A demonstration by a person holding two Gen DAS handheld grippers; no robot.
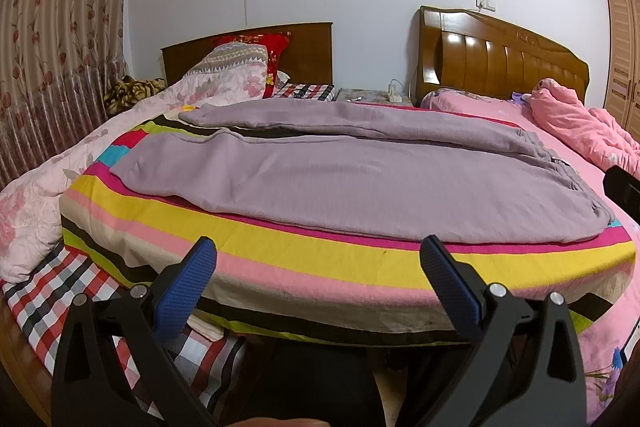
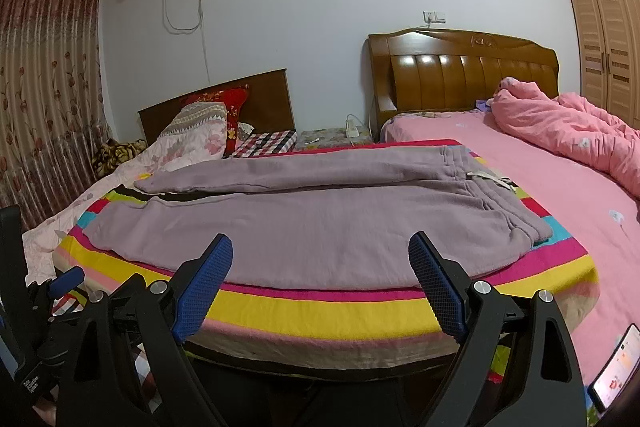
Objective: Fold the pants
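- One pair of mauve pants (image 1: pixel 340 183) lies spread flat on a striped blanket (image 1: pixel 320 267) on the bed, straight ahead of both tools and beyond their fingertips.
- Its long axis runs left to right across the view: the two leg ends point left, the waistband (image 2: pixel 516 211) sits at the right, with a pale drawstring or label showing there.
- The two legs lie side by side, one near and one far, with a narrow gap of blanket between them at the left.
- The left hand-held gripper (image 1: pixel 318 267) is spread wide with nothing between its blue pads (image 1: pixel 192 279); it hovers over the blanket's near edge, apart from the cloth.
- The right hand-held gripper (image 2: pixel 320 267) is likewise wide open and empty, poised at the near hem of the closer leg without touching it.
- Judging by the views, the right tool is nearer the waistband and the left nearer the leg ends, so each has its own end of the near leg to take.
- The likely first fold carries the near leg away onto the far one, along that long axis.
- Count: one pair of pants, two legs, two tools, two wooden headboards (image 2: pixel 460 75) behind, one phone (image 2: pixel 616 367) at the lower right.
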